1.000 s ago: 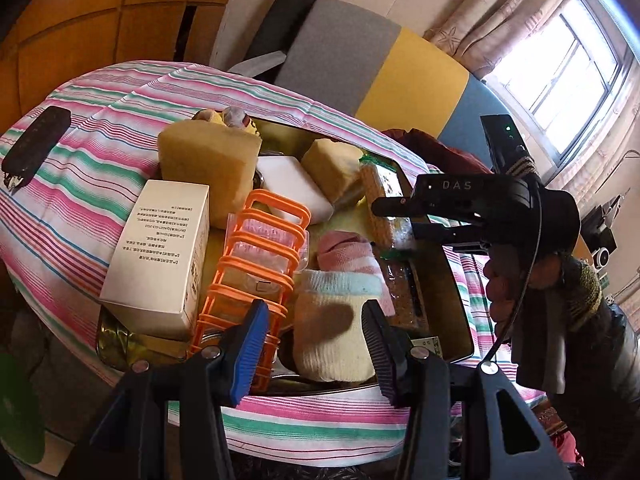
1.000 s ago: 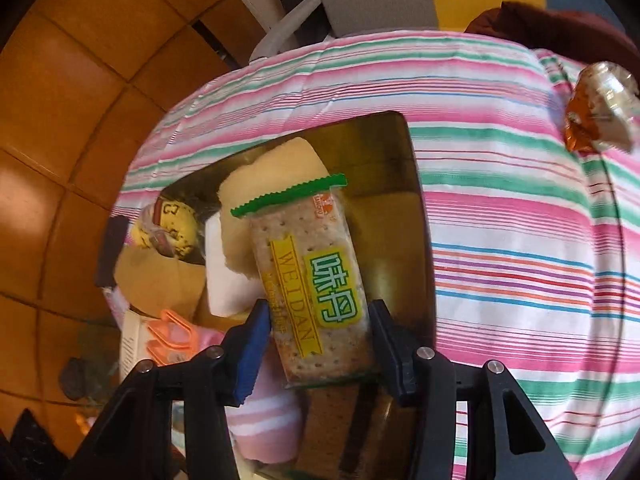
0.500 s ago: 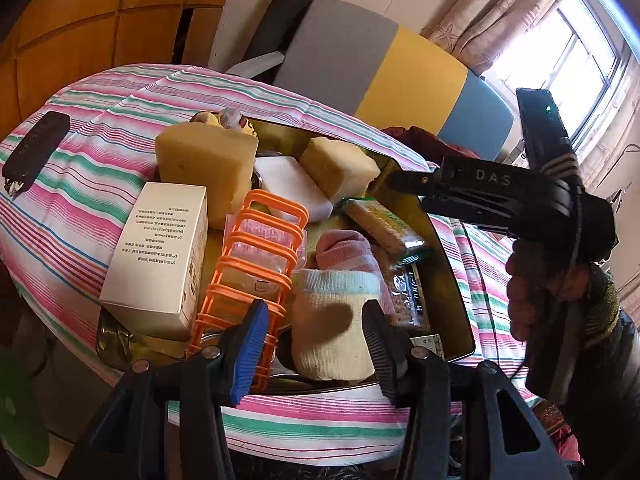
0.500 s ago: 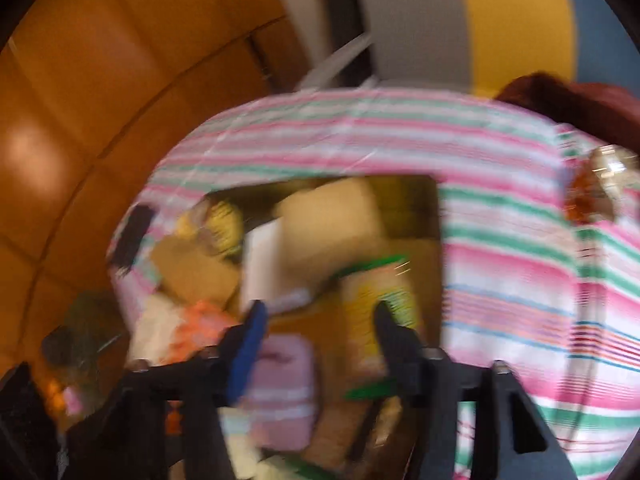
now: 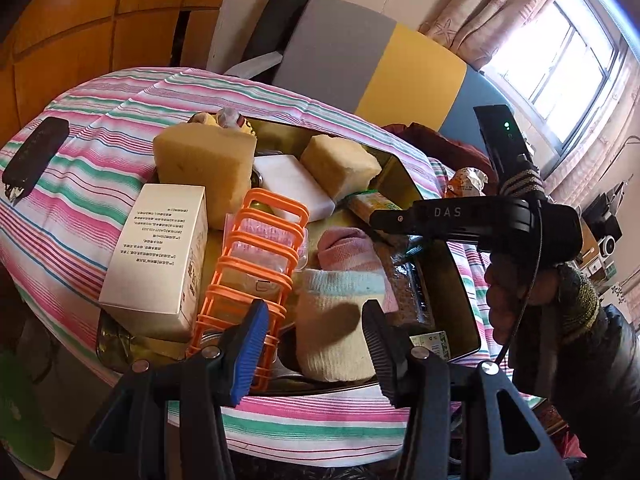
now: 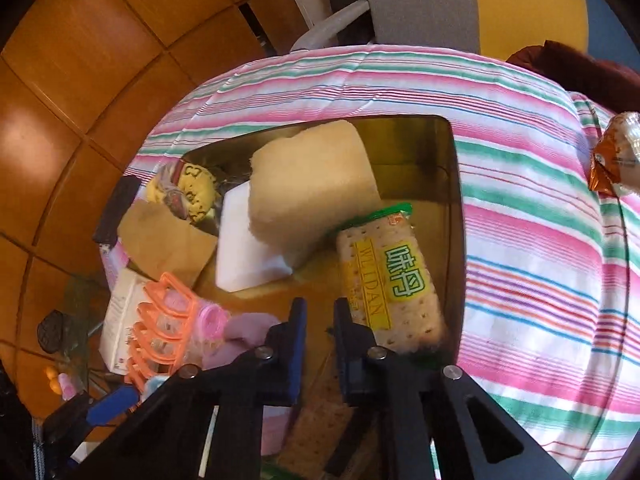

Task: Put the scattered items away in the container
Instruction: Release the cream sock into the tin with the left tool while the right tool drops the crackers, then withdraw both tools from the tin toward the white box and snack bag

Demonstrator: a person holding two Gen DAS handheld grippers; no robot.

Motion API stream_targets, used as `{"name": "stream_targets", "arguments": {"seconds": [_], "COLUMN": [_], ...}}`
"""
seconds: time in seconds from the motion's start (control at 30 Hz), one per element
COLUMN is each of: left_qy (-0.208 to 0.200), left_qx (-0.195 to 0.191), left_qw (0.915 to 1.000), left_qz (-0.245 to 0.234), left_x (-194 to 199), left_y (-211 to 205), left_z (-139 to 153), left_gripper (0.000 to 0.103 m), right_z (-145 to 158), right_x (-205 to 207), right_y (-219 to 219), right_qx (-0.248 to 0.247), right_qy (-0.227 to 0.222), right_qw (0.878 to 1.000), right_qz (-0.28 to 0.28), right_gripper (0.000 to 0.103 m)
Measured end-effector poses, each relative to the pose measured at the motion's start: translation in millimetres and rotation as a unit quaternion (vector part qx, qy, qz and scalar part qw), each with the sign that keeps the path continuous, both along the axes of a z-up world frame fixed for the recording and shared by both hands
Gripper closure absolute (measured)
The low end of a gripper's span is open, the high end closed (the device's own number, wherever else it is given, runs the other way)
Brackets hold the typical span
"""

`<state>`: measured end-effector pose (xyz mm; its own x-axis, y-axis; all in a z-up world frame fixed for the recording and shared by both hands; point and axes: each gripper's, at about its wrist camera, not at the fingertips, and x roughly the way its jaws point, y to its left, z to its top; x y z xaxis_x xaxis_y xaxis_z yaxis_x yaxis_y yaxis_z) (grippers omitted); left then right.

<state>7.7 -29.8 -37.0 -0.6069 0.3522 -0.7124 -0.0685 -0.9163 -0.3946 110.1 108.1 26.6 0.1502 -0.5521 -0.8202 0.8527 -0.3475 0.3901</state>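
The left claw [image 5: 310, 344] stands wide open and holds nothing; it hangs over the near edge of the golden metal tray [image 5: 460, 280], just above a cream sock [image 5: 336, 328]. The right claw [image 6: 320, 320] has its fingers drawn narrow, nearly closed, with nothing between them. It is above the tray, and a hand [image 5: 516, 296] carries it.

The tray sits on the desk, which a striped cloth [image 5: 100, 152] covers. Inside the tray the cracker packet [image 6: 390, 280] lies flat near the right wall, just beside the right claw but not touching it. Its far end touches a yellow sponge [image 6: 312, 184], and this sponge lies partly on a white block [image 6: 244, 252]. A second, larger sponge [image 5: 204, 168], a white carton [image 5: 160, 264], an orange rack [image 5: 256, 276] and a pink sock [image 5: 348, 248] fill the left and the near part of the tray.

Outside the tray, a wrapped snack [image 6: 616, 156] lies on the cloth to the right, well apart from the tray. A dark flat object [image 5: 34, 156] lies on the cloth at the far left.
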Motion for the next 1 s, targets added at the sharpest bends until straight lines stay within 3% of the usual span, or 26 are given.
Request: {"name": "stream_targets", "arguments": {"seconds": [0.27,0.57,0.77,1.0], "left_qy": [0.000,0.005,0.009,0.013], "left_qx": [-0.004,-0.028,-0.071,-0.118], "left_qw": [1.0000,0.9995,0.9966,0.9921], "left_qz": [-0.008,-0.017,-0.041,-0.041], "left_x": [0.9,2.7,1.7,-11.2], "left_y": [1.7,10.3,24.8,47.6], "left_z": [1.8,8.5,16.1,33.7], "left_gripper": [0.049,0.049,0.049,0.049], "right_z": [24.3,22.4,8.5,-3.2], "right_x": [-8.6,-62.7,-97.5,-122.3], "right_y": [42.1,109.4,153.8,187.5], "right_qx": [-0.065,-0.073,-0.051,-0.029], "right_qy": [-0.019,-0.028,-0.028,-0.007], "right_qw": [0.998,0.990,0.982,0.979], "right_qz": [-0.013,-0.114,-0.177,-0.204], "right_gripper": [0.060,0.052,0.048,0.044]}}
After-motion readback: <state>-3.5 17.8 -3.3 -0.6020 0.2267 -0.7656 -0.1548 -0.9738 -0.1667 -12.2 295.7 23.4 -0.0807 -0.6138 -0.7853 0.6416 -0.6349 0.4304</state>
